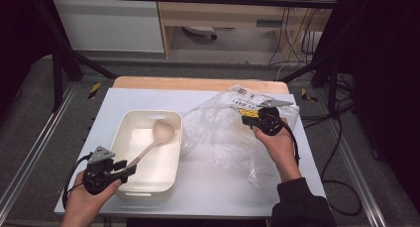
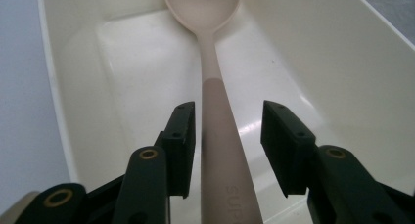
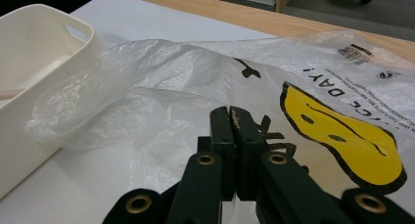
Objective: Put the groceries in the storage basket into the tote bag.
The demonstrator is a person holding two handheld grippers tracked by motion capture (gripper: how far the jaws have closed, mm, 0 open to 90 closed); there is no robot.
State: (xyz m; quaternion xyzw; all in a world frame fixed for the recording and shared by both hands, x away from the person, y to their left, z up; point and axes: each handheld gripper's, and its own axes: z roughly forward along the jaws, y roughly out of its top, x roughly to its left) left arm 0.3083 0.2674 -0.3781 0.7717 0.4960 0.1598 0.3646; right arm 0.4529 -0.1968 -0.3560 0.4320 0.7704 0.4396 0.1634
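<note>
The white counter (image 1: pixel 208 187) carries a cream tub (image 1: pixel 130 129) at left and a limp, slippery plastic bag (image 1: pixel 223 133) at right. In the tub lies a light, stiff spoon (image 1: pixel 154 140), best taken by its handle. The left gripper (image 2: pixel 227 141) straddles that handle, fingers (image 2: pixel 180 141) apart, not pressing. The right gripper (image 3: pixel 230 136) rests low on the bag, fingers together.

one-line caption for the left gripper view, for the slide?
Left tongs straddle the handle of a beige spoon lying in a cream bin, pads not yet pressing it.
</note>
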